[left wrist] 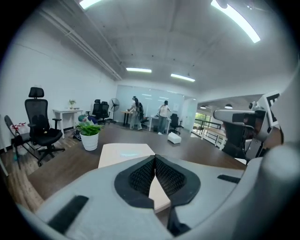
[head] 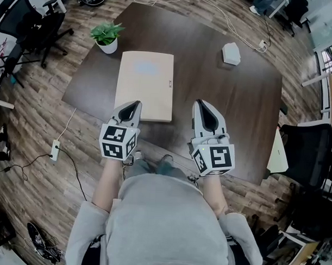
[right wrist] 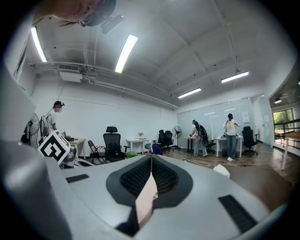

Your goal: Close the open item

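Note:
A flat beige case [head: 145,85] lies closed on the dark table [head: 232,104], with a small latch on its right edge. My left gripper [head: 133,105] hangs over the case's near edge, its jaws shut and nothing between them. In the left gripper view the case [left wrist: 123,154] stretches away beyond the shut fingertips of that gripper [left wrist: 154,157]. My right gripper [head: 203,104] is held level to the right of the case, above bare table, also shut and empty. In the right gripper view its jaws [right wrist: 151,157] meet at the tip, and a beige sliver of the case [right wrist: 147,199] shows below them.
A potted plant [head: 107,37] stands at the table's far left and a small white box [head: 231,53] at the far right. Office chairs [head: 28,26] stand left of the table and another chair [head: 306,156] at its right. A power strip [head: 55,150] lies on the floor. People stand far off.

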{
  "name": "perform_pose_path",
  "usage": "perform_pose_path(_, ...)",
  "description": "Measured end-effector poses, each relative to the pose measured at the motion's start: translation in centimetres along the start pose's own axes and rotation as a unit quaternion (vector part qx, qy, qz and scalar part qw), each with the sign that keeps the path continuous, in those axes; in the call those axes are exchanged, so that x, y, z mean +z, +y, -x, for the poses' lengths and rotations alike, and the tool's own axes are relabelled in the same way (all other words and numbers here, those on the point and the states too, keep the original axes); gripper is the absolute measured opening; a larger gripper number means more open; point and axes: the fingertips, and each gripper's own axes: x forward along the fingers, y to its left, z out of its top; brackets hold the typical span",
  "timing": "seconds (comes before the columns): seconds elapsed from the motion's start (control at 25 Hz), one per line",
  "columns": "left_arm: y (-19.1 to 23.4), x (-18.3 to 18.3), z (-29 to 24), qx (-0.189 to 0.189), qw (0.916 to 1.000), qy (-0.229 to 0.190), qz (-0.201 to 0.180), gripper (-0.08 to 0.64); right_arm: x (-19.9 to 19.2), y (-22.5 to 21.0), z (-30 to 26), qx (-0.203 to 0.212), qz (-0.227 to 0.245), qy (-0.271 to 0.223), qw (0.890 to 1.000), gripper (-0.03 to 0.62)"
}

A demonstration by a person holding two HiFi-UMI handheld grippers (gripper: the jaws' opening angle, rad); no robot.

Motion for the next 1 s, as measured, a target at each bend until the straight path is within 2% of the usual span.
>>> perform_pose_path(0.4,-0.1,5.8,3.5,0.018,0.9949,-0.098,0.012,0.009,1.0,0.0,-0.6,0.016,0.004,-0.009,1.0,0.014)
perform_pose_path(0.52,-0.1,7.2,4.5,0.028,0.9925,-0.119,0.009,0.009,1.6,0.1,-0.5,0.018,0.009,-0.014,1.0,0.014)
perform_pose_path(0.76,-0.3,9.3,6.3,0.065,0.9857,-0.154,-0.021,0.009,3.0,0.0,-0.1,0.025,0.02,-0.028,0.999,0.014)
perform_pose_path(1.0,-0.7,10.8,7.9,0.08,0.9784,-0.19,-0.016,0.009,4.4,0.0,0.5,0.032,0.03,-0.041,0.998,0.014)
